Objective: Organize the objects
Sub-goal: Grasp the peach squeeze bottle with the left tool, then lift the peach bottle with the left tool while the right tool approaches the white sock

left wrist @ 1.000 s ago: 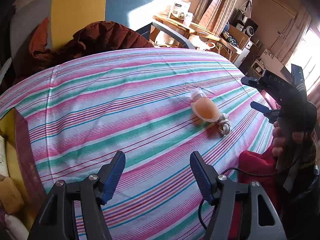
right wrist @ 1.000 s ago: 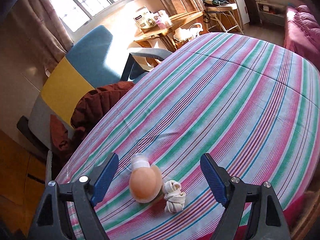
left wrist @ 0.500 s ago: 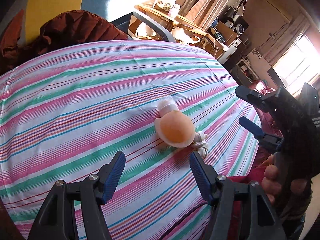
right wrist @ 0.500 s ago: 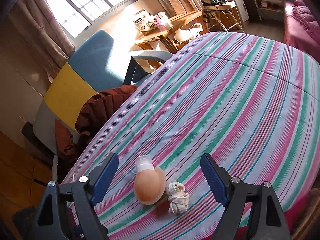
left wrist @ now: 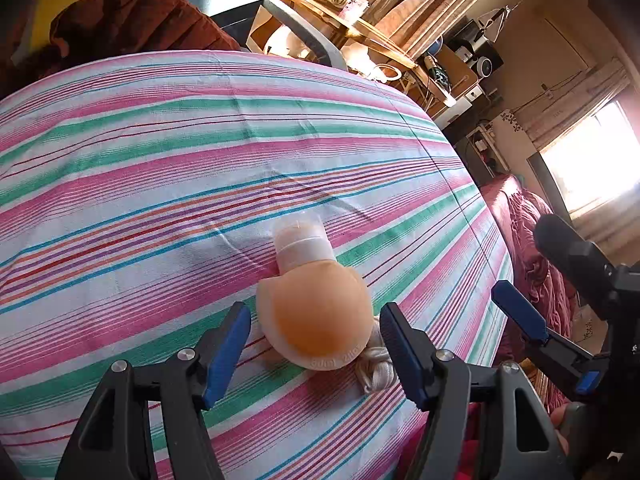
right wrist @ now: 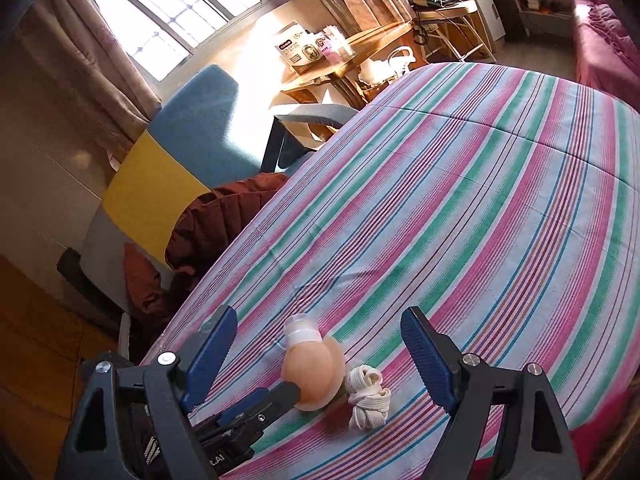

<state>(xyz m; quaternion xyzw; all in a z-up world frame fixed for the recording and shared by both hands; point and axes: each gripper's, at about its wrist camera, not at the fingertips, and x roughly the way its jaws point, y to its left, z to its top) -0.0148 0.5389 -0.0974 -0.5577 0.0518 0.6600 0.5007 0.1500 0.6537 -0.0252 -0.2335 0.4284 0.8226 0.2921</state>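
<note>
The orange silicone bottle (left wrist: 314,312) lies on its side near the front edge of the bench, cap (left wrist: 298,238) pointing away, a white cord bundle (right wrist: 367,395) touching its base. The left gripper (left wrist: 314,344) straddles the bottle's broad end, jaws wide apart and gripping nothing. To take it well, I judge the pads should close across the soft body without catching the cord, gently, since it may squash. The right gripper (right wrist: 318,354) hovers open and empty over the same spot. The bench wears a striped cloth (left wrist: 160,152), slightly creased. Beyond it stand a blue-and-yellow chair (right wrist: 176,160) draped with a brown jacket (right wrist: 224,212), a cluttered wooden side table (right wrist: 344,50) and bright windows.
</note>
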